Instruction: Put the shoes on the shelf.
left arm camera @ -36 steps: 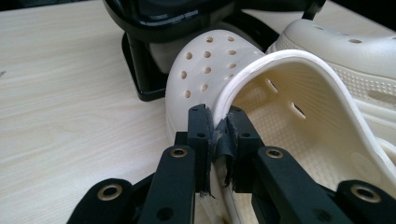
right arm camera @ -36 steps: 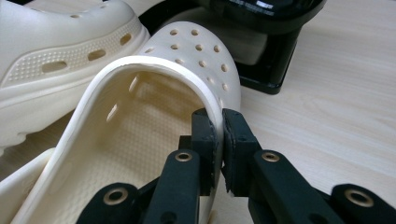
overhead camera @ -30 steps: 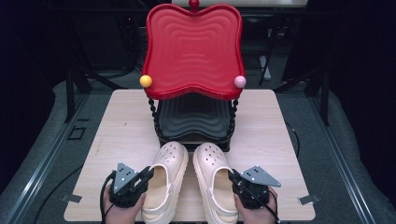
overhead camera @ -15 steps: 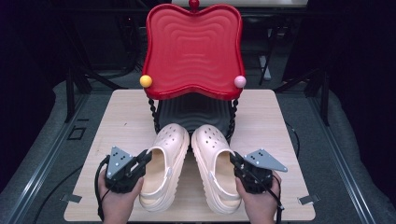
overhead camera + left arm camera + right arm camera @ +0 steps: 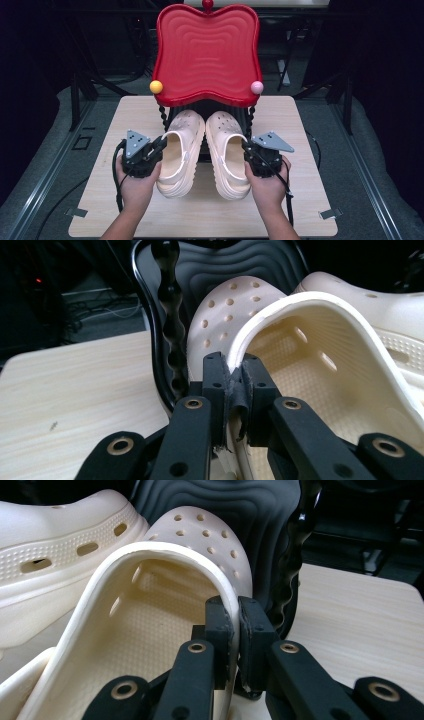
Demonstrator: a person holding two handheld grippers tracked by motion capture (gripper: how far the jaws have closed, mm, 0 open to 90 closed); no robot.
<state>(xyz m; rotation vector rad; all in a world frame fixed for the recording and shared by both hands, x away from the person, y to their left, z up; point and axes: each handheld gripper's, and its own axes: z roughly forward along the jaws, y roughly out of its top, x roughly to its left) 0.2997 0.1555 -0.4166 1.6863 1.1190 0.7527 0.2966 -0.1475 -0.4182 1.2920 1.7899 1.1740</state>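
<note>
The clogs are both held: the left gripper (image 5: 234, 390) is clenched on the outer rim of the left clog (image 5: 180, 152), the right gripper (image 5: 235, 640) on the right clog (image 5: 227, 155), toes at the black shelf (image 5: 240, 262) under the red tray (image 5: 207, 50).

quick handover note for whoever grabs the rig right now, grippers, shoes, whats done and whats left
Left gripper: shut on the outer collar rim of the left cream perforated foam clog.
Right gripper: shut on the outer collar rim of the right cream perforated foam clog.
Both clogs are side by side, toes pointing at the black ribbed lower shelf under the red wavy tray, over the pale wooden table.
Done: both gripped.
Left: probably slide them onto the shelf, then release.
</note>
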